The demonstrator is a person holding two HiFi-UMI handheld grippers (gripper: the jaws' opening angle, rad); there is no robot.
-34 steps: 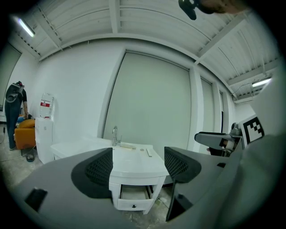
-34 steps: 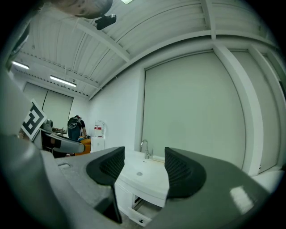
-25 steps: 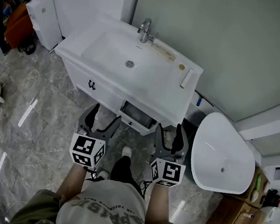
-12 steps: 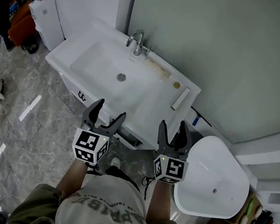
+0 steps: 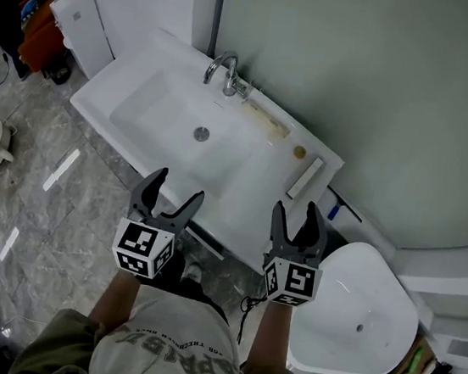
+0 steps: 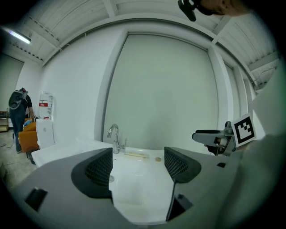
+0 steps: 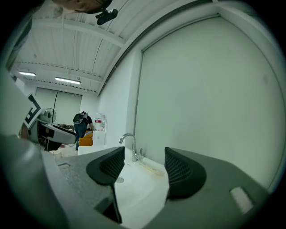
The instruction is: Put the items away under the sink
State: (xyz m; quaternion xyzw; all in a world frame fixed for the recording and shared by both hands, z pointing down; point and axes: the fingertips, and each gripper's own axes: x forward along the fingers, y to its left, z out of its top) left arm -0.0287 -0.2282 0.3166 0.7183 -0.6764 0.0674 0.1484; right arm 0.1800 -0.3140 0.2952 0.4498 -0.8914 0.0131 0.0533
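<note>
The left gripper [image 5: 177, 186] and the right gripper [image 5: 296, 207] are being held side by side at the lower centre of the head view, over the near edge of the white sink [image 5: 155, 107], which is lying across the upper middle of the frame. Both pairs of jaws are being held wide apart with nothing between them; through each gap only the basin and the faucet [image 5: 224, 69] are being seen. The items are lying on the sink's back ledge, along the wall: a long pale strip [image 5: 267, 119] just right of the faucet, a small round piece [image 5: 299, 152] further right, and a white bar [image 5: 306, 178] near the right-hand corner. None is being touched by either gripper. The space under the sink is being hidden by the basin and the grippers. A white oval fixture [image 5: 362, 314] is standing at the lower right, beside the right gripper, and grey marbled floor [image 5: 36, 199] is filling the left side.
</note>
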